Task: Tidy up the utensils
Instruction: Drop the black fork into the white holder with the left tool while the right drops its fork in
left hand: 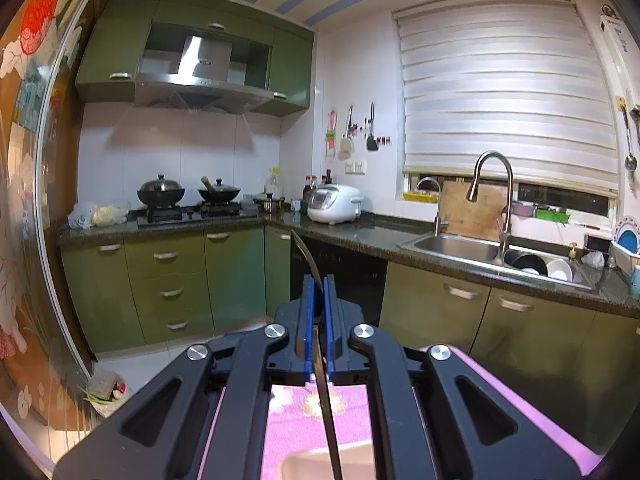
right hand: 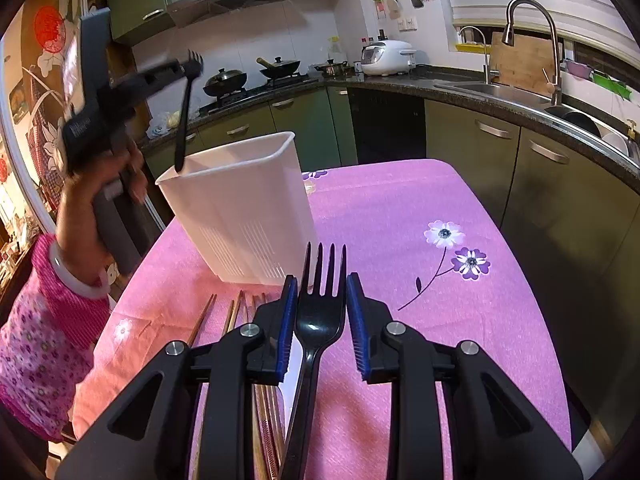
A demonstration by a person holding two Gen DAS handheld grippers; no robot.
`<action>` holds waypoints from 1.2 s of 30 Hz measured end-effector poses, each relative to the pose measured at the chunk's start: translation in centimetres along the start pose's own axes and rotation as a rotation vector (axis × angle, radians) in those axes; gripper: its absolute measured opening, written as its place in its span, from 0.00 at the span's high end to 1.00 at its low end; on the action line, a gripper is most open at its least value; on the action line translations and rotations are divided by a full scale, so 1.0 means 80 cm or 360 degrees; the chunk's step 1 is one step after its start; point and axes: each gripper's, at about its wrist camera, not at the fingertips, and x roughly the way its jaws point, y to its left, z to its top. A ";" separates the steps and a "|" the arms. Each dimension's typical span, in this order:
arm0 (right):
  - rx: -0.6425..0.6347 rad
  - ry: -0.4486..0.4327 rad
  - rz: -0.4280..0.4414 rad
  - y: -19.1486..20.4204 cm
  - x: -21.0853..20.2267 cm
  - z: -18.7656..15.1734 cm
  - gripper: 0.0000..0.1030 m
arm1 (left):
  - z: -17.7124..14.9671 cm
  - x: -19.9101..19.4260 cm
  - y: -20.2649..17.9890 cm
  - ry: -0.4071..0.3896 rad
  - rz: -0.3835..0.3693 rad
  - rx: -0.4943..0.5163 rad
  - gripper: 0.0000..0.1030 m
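Hanging over the white bin's (right hand: 240,208) rim, left tongs (left hand: 319,284) clamp a fork (right hand: 185,112); right tongs (right hand: 322,280) gape.

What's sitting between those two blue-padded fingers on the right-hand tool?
A black plastic fork lies between the right gripper's open fingers, tines pointing toward the white utensil holder. The right wrist view shows gaps on both sides, so it is not clamped.

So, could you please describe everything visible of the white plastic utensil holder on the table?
The tall white plastic utensil holder is rectangular with a rolled rim, smooth upper walls and slotted vents low on its sides. It stands open-topped on the pink floral tablecloth, appearing tilted in the fisheye view. The handle of a black plastic fork, clamped in the left tongs, hangs at its rim; whether they touch is unclear.
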 end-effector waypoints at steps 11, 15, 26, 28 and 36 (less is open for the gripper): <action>-0.0061 -0.0108 0.0009 0.016 -0.013 0.031 0.75 | -0.050 -0.011 0.002 0.0150 0.0048 0.0027 0.95; -0.0103 -0.0229 -0.0002 0.030 -0.019 0.063 0.75 | -0.058 -0.015 0.005 0.0191 0.0049 0.0032 0.84; -0.0174 -0.0609 -0.0060 0.064 -0.019 0.148 0.75 | -0.074 -0.068 0.016 0.0313 0.0042 -0.0016 0.56; -0.0183 -0.0694 -0.0081 0.067 -0.014 0.163 0.75 | -0.082 -0.086 0.021 0.0331 0.0030 -0.0029 0.55; -0.0237 -0.0923 -0.0128 0.094 0.032 0.220 0.75 | -0.096 -0.134 0.024 0.0351 0.0006 0.0003 0.55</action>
